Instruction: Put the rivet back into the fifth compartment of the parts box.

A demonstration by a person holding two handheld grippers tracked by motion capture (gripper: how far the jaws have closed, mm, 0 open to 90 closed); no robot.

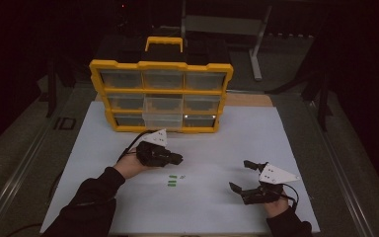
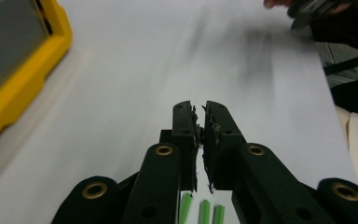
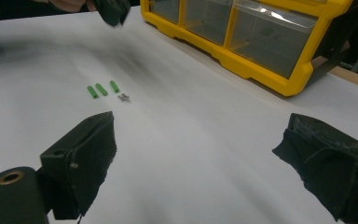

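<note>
Left gripper [image 1: 177, 159] hovers with jaws pressed together, empty, just above three green plugs [image 1: 172, 180] and a small screw [image 3: 123, 97]. Right gripper [image 1: 241, 176] waits spread wide, well apart. Spread first, then lower squarely over one plug.

My left gripper [image 1: 176, 158] and right gripper [image 1: 241, 176] are both black, each topped by a grey three-cornered plate dotted with small dark marks. Brass-coloured rings sit in the rounded joints of the jaw arms, and the inner pads [image 2: 212, 140] look rough and frayed. A black cable [image 1: 131, 144] trails from each tool. I wear dark long sleeves [image 1: 91, 197]
</note>
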